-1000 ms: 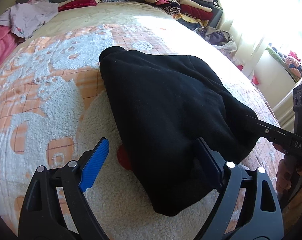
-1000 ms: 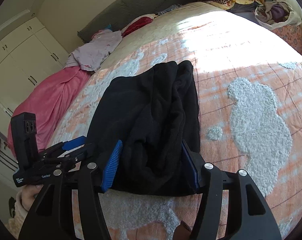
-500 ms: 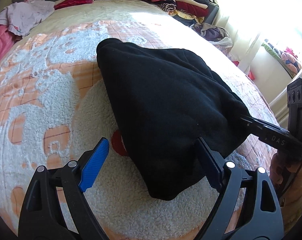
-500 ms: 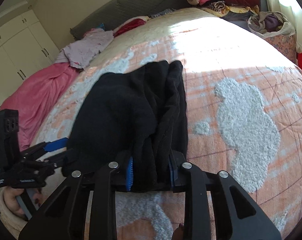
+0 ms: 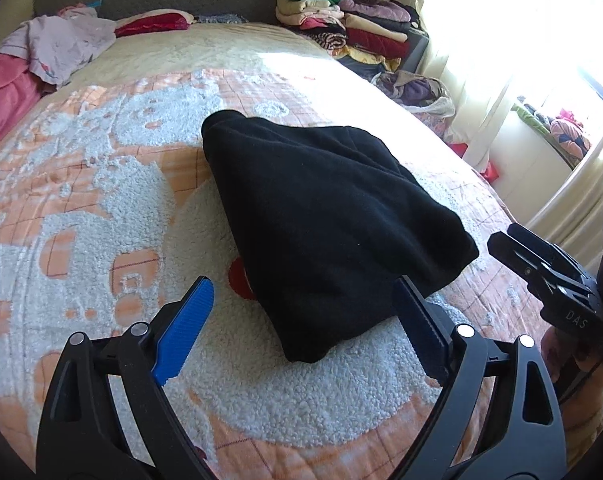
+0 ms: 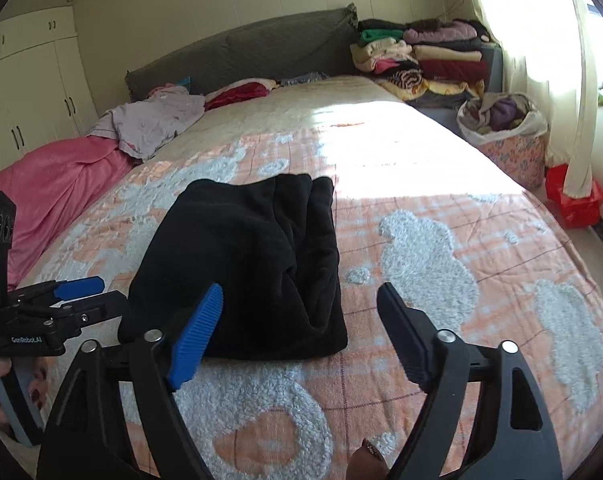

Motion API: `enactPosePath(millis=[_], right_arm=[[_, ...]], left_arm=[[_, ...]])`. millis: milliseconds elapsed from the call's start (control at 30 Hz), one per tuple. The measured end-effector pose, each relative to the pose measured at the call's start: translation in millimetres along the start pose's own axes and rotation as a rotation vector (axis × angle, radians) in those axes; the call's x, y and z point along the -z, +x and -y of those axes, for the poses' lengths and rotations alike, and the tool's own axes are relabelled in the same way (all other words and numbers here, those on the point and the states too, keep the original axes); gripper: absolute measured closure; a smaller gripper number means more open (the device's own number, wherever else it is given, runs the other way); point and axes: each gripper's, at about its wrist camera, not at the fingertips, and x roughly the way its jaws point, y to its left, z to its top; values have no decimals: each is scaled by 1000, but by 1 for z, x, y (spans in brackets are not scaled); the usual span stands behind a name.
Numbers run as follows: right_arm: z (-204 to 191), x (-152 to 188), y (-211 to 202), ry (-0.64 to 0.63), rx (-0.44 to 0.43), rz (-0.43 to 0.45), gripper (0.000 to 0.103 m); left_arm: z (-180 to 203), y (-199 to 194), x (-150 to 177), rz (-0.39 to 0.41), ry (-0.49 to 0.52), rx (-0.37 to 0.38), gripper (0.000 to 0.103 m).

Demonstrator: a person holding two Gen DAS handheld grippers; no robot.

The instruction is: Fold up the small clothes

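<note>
While both jaws open, black garment point(image 6: 245, 268) lies beyond right hand-held gripper point(image 6: 301, 312).

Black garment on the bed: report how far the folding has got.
Done: the black garment lies folded in a compact bundle on the bedspread. In hand: nothing; the left gripper and right gripper are opening, off the cloth. Left: the loose lilac garment, perhaps.
</note>
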Motion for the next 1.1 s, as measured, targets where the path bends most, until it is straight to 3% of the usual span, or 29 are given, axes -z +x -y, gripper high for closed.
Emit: enactPosePath(millis=[100, 300, 567, 900, 1100], right_arm=[[-8, 3, -24, -50, 30, 69, 7], [-23, 12, -60, -80, 39, 157, 5], [-49, 34, -82, -132, 70, 172, 5], [-61, 68, -71, -141, 77, 22, 5], [-65, 94, -55, -133, 121, -42, 5]], left_arm=[[3, -20, 2, 57, 2, -7, 10], [5, -49, 15, 130, -5, -25, 10], [0, -65, 44, 125, -9, -61, 10], [-9, -58, 84, 58, -63, -122, 10], [-13, -41, 98, -3, -60, -121, 10]])
